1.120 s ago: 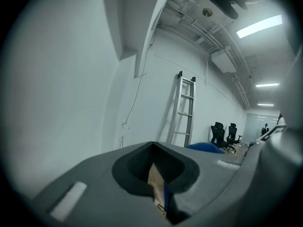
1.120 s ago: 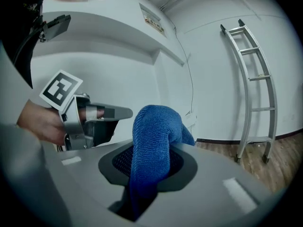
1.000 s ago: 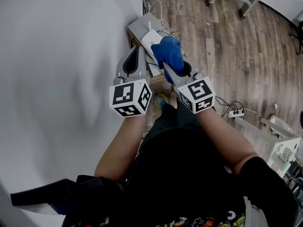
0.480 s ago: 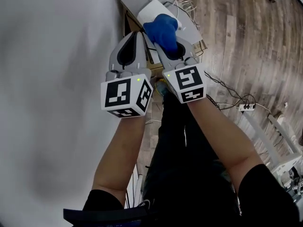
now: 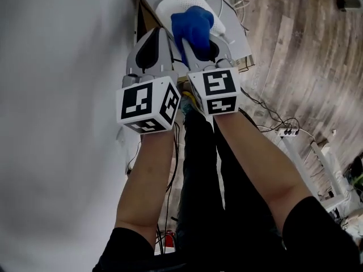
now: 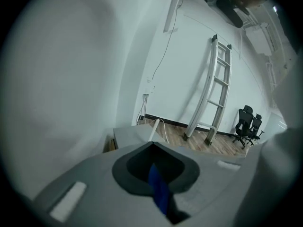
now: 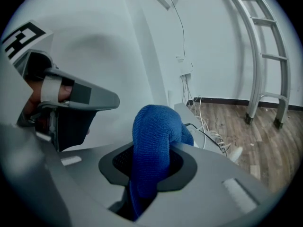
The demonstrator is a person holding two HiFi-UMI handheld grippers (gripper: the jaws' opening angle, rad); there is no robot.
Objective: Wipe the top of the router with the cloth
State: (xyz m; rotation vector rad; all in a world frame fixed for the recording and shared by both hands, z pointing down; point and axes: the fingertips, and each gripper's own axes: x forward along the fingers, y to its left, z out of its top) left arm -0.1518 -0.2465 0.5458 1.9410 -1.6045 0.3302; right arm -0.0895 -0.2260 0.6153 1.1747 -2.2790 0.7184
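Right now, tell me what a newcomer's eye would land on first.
The bright blue cloth, clamped in the right tongs and bunched over the white router at the head view's top. Next, the two black-and-white marker cubes side by side mid-frame, against a white wall on the left.

Ladder leaning on white wall; office chairs nearby; power strip on wood floor.

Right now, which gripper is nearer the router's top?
Right. The right gripper holds the cloth over the router; the left gripper sits beside it, toward the wall.
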